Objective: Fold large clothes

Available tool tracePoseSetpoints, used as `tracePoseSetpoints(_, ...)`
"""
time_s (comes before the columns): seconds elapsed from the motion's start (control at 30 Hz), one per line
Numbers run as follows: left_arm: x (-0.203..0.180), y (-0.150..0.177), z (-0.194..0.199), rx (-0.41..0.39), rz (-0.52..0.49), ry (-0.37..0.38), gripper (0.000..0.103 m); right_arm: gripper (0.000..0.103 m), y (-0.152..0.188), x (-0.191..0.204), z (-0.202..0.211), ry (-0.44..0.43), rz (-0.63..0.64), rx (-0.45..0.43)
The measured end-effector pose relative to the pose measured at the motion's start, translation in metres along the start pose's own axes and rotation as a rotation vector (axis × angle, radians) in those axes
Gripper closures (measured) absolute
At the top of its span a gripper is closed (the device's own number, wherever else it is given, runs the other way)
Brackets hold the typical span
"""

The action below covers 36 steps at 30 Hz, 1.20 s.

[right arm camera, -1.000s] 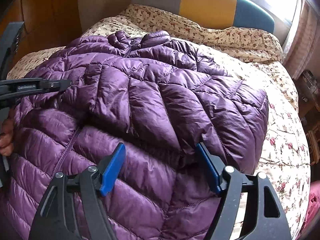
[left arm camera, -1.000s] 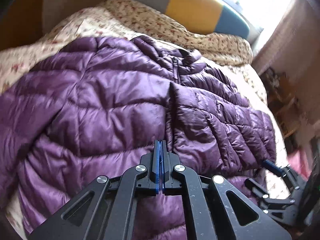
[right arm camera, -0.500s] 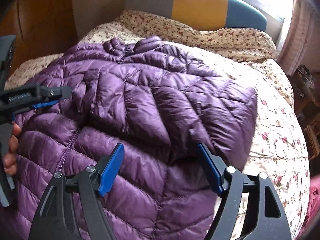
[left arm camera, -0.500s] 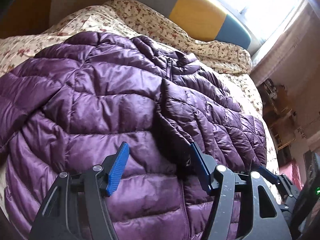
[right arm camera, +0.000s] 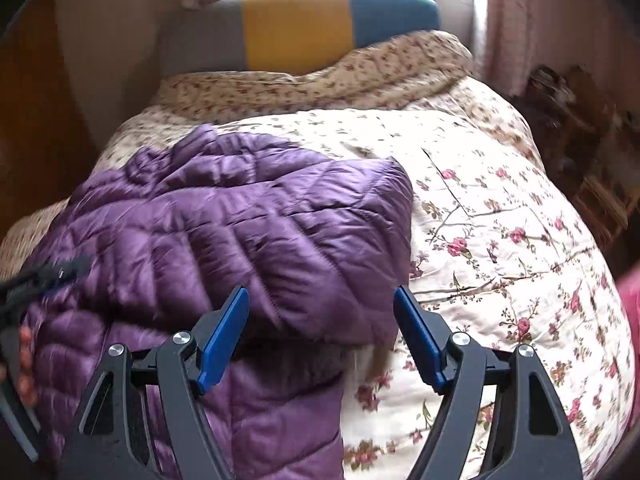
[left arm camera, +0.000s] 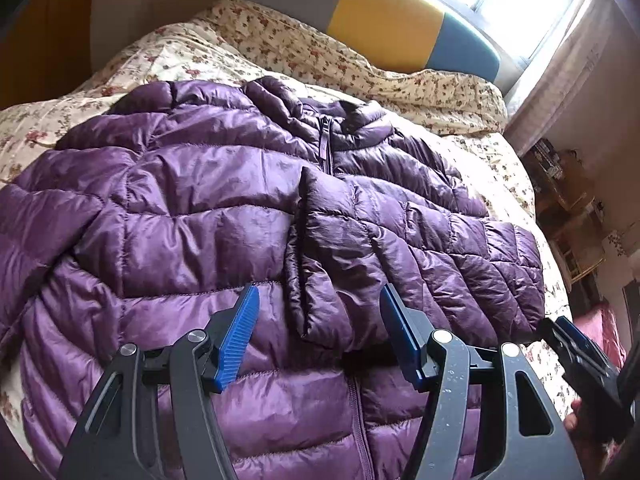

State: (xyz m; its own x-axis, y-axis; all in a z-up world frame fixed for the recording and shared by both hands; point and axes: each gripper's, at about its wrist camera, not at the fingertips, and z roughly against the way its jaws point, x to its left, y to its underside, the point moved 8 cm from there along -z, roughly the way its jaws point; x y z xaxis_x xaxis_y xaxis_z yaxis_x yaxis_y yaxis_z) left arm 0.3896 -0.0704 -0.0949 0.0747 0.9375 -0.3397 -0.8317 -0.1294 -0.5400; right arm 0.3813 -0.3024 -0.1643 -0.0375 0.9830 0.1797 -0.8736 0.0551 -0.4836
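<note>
Purple quilted puffer jacket (left arm camera: 224,216) lies zipped, front up, on cream floral bedspread (right arm camera: 500,240), one sleeve folded across chest. Left gripper (left arm camera: 318,328) spread wide, empty, above jacket's lower front. Right gripper (right arm camera: 322,332) also wide apart, empty, over jacket's right edge.

Left tongs (left arm camera: 318,334) agape, empty, over purple puffer jacket (left arm camera: 224,216) w/ sleeve folded across; floral bedspread (left arm camera: 280,48) underneath.

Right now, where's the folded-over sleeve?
In the left wrist view the sleeve lies across the purple puffer jacket, right of the zipper, just beyond the open left gripper.
</note>
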Motion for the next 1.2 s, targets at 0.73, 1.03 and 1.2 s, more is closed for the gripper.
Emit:
tracePoseSetpoints(0.73,0.053,-0.009,0.011,-0.063,-0.017,-0.086,0.097,0.024,0.002,0.077,-0.077,-0.029,0.170,0.094)
tracePoseSetpoints(1.03,0.070,0.007,0.011,-0.077,0.022,-0.114,0.094,0.020,0.010,0.088,-0.105,-0.061,0.178,0.100)
tracePoseSetpoints(1.2,0.063,0.006,0.044,-0.202,0.029,-0.163,0.045,0.020,0.010,0.088,-0.106,-0.055,0.183,0.087)
